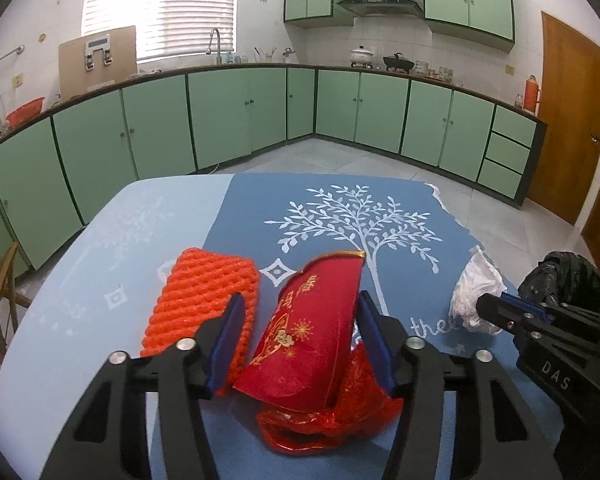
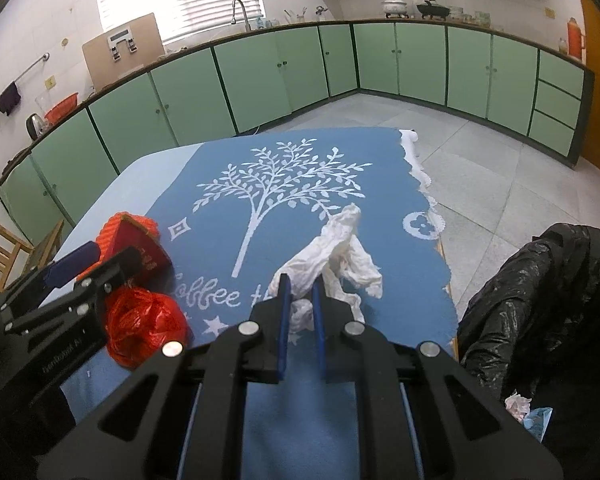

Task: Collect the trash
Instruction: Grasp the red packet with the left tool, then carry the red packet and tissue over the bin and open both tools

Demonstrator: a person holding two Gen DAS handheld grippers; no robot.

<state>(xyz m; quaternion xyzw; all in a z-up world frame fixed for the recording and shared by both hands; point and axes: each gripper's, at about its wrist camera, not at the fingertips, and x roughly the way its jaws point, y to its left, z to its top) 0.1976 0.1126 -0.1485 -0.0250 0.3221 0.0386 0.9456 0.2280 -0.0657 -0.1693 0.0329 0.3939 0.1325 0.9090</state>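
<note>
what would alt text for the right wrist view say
The right hand-held gripper pinches a crumpled white plastic bag above a blue tablecloth printed with a white tree. A black trash bag gapes at right; the left hand-held gripper straddles a red envelope at left.

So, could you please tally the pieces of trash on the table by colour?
Red: 2, the red paper packet and the crumpled red plastic bag.
Orange: 1, the orange foam net.
White: 1, the crumpled white plastic.
Total: 4
</note>
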